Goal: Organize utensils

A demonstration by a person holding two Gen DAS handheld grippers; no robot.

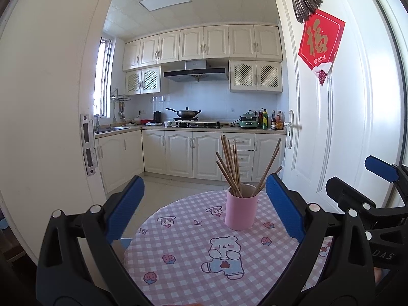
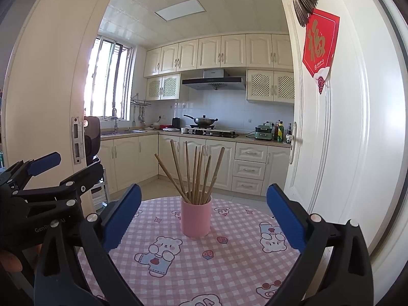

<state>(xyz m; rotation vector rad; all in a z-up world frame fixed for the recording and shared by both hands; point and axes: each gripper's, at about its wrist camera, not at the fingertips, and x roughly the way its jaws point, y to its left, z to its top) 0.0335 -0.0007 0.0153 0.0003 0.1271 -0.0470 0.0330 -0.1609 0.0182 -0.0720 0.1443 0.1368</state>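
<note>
Both hand-held grippers (image 1: 204, 199) (image 2: 204, 209) gape before upright wooden chopsticks (image 2: 196, 173) fanned in pink cup (image 2: 195, 219).

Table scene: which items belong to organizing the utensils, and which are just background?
Belongs to the job:
- chopsticks, standing in the pink cup
- left tongs and right tongs, both open and empty

Just lying about:
- checked tablecloth
- wok on the stove
- bottles on the counter
- red door hanging

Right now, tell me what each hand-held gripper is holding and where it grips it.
Nothing is held. The left hand-held gripper and right hand-held gripper are both open, apart from the pink cup of chopsticks.
</note>
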